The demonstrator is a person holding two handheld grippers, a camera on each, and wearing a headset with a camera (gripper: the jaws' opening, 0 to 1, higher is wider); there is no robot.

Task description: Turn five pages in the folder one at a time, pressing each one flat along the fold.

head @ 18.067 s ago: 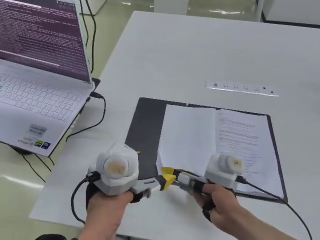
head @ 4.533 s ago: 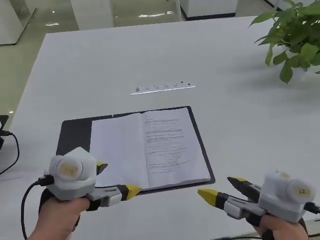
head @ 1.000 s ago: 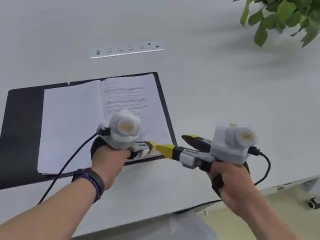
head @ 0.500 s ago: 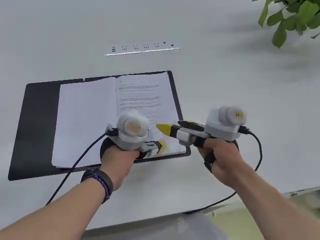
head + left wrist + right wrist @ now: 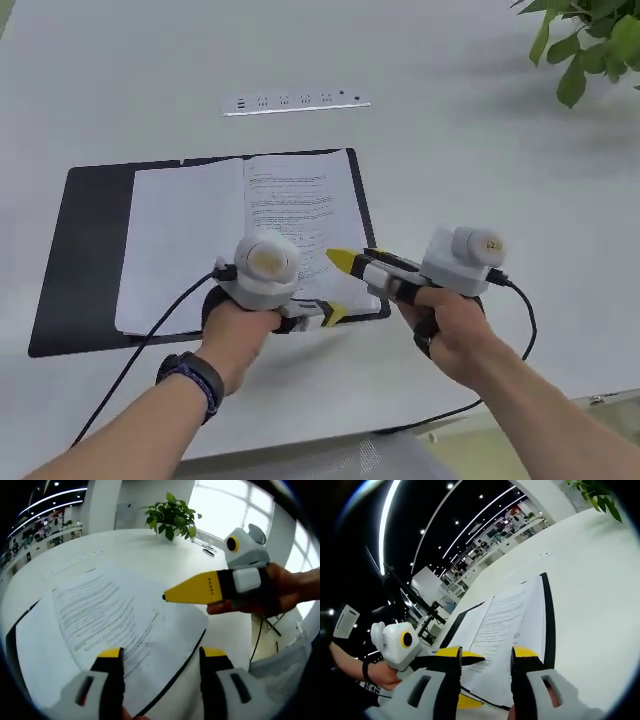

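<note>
Head view: black folder [image 5: 85, 250] lies open & flat on white table [image 5: 480, 150], centre-left of the pic. Its long axis runs 9 to 3; the fold runs 12 to 6, w/ the text's top toward 12. Inside: blank page [image 5: 180, 240] on the 9 side, printed page [image 5: 300, 205] on the 3 side. At the folder's btm edge, approx its 5 o'clock corner, is the left gripper [image 5: 325, 312] in the left hand [image 5: 235, 325], tips pointing to 3. From the 3 side the right gripper [image 5: 350, 262], in the right hand [image 5: 445, 325], points to 9, yellow tip over the printed page's lower corner; contact w/ paper can't be told. Beyond the folder at 12 is a power strip [image 5: 295, 102]; a plant [image 5: 590, 45] is at 1–2.

Left gripper view: own jaws spread wide, nothing pinched. The printed page's corner & the folder's dark edge lie under the gap. Right gripper at 3, tip pointing to 9 above the sheet. Plant at 12.

Right gripper view: own jaws apart, gripping nothing. Folder stretches toward 12–1, printed page nearest. Left gripper at 8, one of its jaws crossing just by the left jaw tip.
</note>
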